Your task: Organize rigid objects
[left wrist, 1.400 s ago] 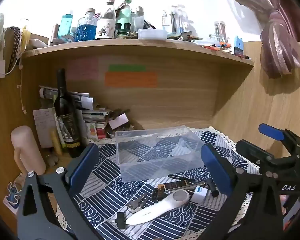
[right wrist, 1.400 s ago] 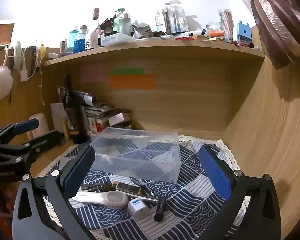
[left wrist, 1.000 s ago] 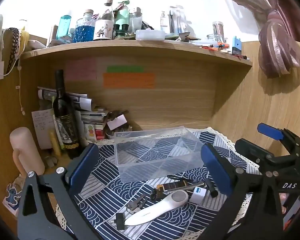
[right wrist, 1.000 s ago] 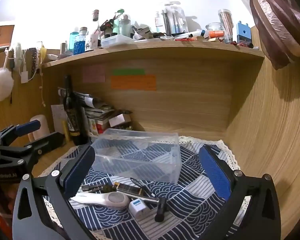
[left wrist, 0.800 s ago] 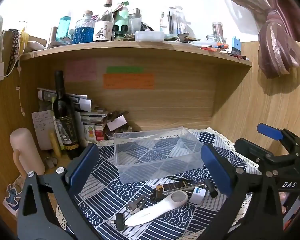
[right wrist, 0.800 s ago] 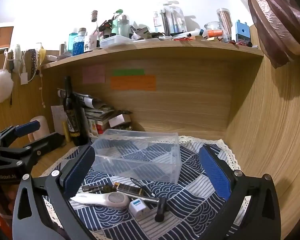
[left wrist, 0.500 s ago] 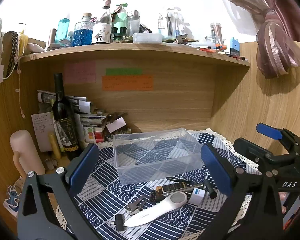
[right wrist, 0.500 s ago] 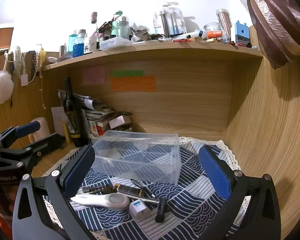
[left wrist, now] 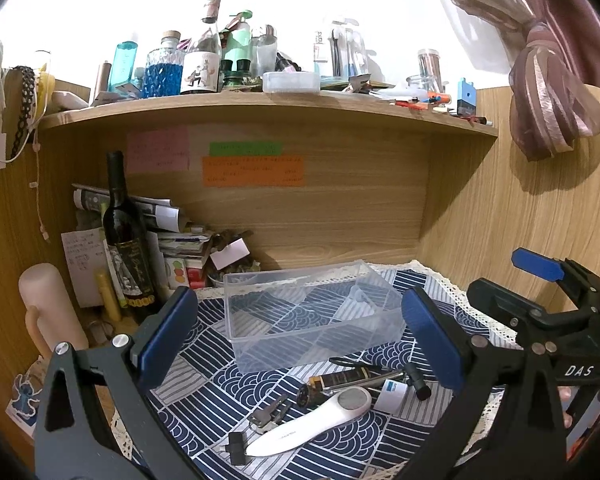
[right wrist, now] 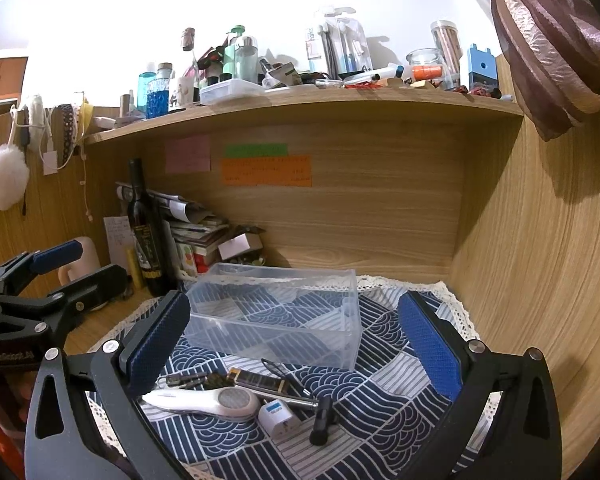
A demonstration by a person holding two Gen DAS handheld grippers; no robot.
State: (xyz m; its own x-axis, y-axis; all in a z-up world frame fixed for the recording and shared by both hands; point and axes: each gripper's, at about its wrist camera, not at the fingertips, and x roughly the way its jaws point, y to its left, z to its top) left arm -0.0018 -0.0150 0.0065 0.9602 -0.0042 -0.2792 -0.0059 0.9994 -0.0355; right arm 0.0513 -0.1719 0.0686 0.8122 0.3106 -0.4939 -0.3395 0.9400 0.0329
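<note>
A clear plastic box (left wrist: 308, 316) with dividers stands empty on the blue patterned cloth (left wrist: 204, 364); it also shows in the right wrist view (right wrist: 276, 316). In front of it lie a white handheld device (left wrist: 316, 420) (right wrist: 204, 400), a white plug adapter (left wrist: 392, 394) (right wrist: 278, 418), a black and gold lighter (left wrist: 344, 378) (right wrist: 258, 380), keys (left wrist: 268, 414) and small black parts (right wrist: 322, 420). My left gripper (left wrist: 300, 340) is open and empty above the items. My right gripper (right wrist: 296, 340) is open and empty, to the right of the left one.
A dark wine bottle (left wrist: 126, 248), stacked papers and boxes (left wrist: 180, 248) and a pink cylinder (left wrist: 48, 312) stand at the back left. A wooden shelf (left wrist: 260, 104) full of bottles hangs above. Wooden walls close the back and right side.
Both grippers have risen and tilted slightly, so the scene sits a little lower in each view. The items on the cloth have not moved.
</note>
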